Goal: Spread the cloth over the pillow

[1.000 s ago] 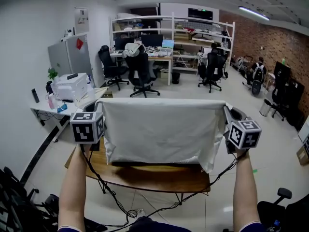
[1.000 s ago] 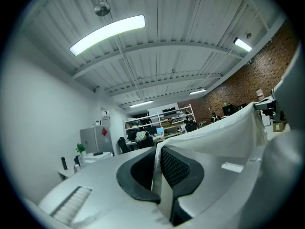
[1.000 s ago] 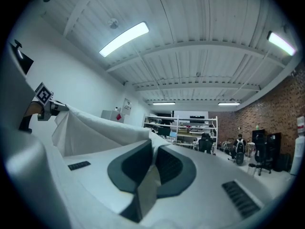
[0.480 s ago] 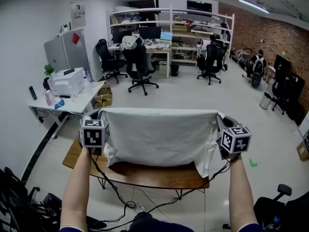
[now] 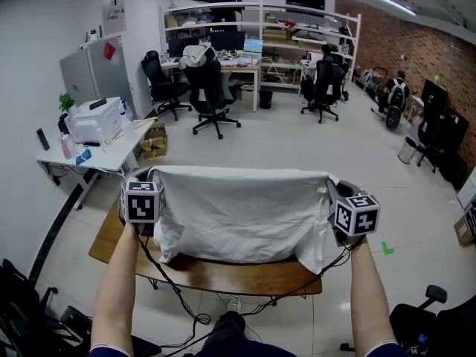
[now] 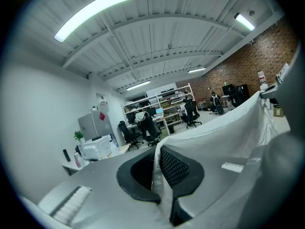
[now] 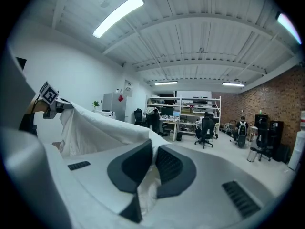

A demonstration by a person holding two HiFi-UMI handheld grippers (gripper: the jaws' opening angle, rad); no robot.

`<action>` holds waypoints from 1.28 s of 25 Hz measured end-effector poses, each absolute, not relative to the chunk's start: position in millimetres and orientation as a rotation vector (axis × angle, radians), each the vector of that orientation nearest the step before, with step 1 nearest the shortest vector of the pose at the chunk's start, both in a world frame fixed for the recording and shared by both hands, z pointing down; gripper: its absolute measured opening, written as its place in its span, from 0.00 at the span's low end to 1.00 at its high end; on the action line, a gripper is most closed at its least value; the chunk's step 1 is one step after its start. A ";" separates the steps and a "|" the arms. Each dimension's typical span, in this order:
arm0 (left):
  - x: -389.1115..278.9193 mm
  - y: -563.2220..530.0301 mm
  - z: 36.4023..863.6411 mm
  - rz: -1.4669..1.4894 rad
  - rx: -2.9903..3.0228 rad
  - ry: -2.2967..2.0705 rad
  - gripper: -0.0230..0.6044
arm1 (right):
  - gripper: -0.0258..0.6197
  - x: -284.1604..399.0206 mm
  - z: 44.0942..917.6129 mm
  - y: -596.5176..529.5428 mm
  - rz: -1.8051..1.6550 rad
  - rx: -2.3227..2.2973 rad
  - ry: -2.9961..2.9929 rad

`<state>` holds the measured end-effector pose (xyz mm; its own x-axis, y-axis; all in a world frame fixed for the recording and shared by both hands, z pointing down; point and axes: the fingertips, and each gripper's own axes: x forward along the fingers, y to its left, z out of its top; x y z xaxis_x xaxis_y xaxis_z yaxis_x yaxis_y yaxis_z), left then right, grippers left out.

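Head view: the brown wooden worktop [image 5: 223, 275] sits under the wide white cloth [image 5: 242, 214], which I have lowered closer to it, stretched taut. My left gripper [image 6: 159, 175] and right gripper [image 7: 152, 168] jaws each pinch a top corner. The pillow is hidden, and I judge draping is close.

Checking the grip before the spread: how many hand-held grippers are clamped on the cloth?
2. The left hand-held gripper pinches the cloth at its upper left corner; the right hand-held gripper pinches its upper right corner. Neither is hidden.
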<state>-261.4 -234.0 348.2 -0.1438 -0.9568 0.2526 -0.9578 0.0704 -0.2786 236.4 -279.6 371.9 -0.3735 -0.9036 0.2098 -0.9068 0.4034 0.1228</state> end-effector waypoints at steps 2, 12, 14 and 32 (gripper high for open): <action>-265.1 -251.1 348.7 0.597 2.055 -2.291 0.06 | 0.09 233.9 370.1 -291.9 0.011 1.587 -2.410; -283.2 -352.0 366.6 0.585 2.009 -2.246 0.06 | 0.09 219.9 382.8 -373.9 0.066 1.571 -2.377; -284.7 -371.4 368.2 0.582 2.004 -2.241 0.06 | 0.09 217.4 385.5 -391.0 0.075 1.572 -2.372; -304.9 -516.3 465.2 0.795 1.939 -2.114 0.06 | 0.09 193.5 479.8 -513.9 0.289 1.483 -2.260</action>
<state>-304.9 -516.3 465.2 -0.1437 -0.8749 0.4624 -0.9628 0.0154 -0.2699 193.5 -513.9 479.8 -0.3427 -0.8235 0.4521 -0.9108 0.4091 0.0548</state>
